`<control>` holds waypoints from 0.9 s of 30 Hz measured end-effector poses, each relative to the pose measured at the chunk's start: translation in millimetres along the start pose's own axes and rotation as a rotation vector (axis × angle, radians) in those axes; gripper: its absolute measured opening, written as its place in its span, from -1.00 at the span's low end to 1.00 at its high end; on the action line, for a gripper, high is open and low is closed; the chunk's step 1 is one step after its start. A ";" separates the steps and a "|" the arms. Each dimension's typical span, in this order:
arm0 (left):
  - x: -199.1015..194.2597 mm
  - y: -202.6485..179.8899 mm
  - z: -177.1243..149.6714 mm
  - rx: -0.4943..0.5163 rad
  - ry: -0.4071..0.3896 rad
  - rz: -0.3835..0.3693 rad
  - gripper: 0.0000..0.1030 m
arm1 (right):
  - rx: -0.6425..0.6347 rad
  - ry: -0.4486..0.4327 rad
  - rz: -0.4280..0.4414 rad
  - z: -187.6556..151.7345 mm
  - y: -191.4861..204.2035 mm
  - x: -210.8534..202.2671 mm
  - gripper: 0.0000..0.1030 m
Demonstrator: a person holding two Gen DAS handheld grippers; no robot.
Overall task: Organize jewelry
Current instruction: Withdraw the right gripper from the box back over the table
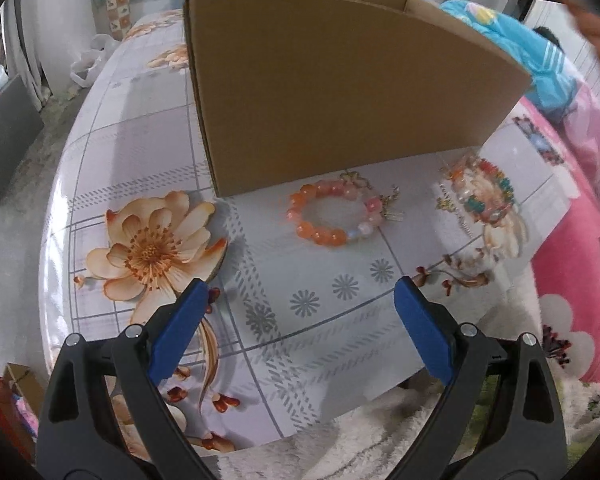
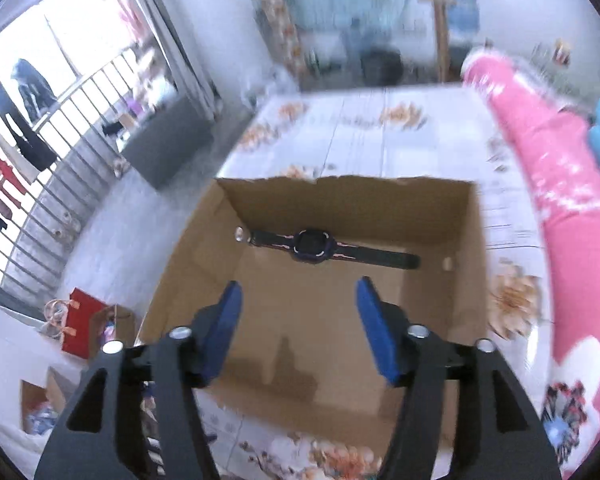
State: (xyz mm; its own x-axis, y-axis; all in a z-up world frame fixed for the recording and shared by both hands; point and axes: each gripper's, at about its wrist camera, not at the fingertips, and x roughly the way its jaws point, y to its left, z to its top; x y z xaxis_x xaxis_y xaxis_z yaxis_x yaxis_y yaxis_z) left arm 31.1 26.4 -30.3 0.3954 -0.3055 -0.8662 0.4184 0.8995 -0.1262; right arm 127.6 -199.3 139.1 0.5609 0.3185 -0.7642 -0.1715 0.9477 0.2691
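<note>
An open cardboard box (image 1: pixel 340 80) stands on the floral table. In front of it lie an orange and pink bead bracelet (image 1: pixel 334 216) and, to its right, a multicoloured bead bracelet (image 1: pixel 484 192). My left gripper (image 1: pixel 302 296) is open and empty, low over the table short of the orange bracelet. My right gripper (image 2: pixel 298 300) is open and empty above the box (image 2: pixel 420 364). A dark wristwatch (image 2: pixel 320 248) lies flat on the box floor by the far wall.
The table's floral cloth (image 1: pixel 160 240) ends near the left and front. A pink cushion (image 1: pixel 572 280) and blue clothing (image 1: pixel 540 64) lie to the right. A grey stool (image 2: pixel 168 148), a red bag (image 2: pixel 78 326) and small boxes stand on the floor at left.
</note>
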 end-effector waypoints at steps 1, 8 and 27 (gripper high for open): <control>1.8 -3.1 0.7 0.014 0.008 0.024 0.75 | -0.007 -0.033 -0.015 -15.1 2.3 -15.3 0.35; 7.8 -12.8 2.5 0.061 0.035 0.102 0.80 | 0.012 -0.032 -0.219 -85.6 23.0 -4.5 0.60; 10.2 -13.9 2.9 0.054 0.065 0.120 0.87 | 0.114 -0.041 -0.416 -173.9 29.8 21.1 0.88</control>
State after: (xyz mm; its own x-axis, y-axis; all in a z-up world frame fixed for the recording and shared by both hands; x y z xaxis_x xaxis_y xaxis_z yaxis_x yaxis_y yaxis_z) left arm 31.7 9.9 -36.0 0.3921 -0.1746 -0.9032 0.4153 0.9097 0.0045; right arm -6.5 -160.9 29.1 0.5956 -0.0933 -0.7978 0.1656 0.9862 0.0083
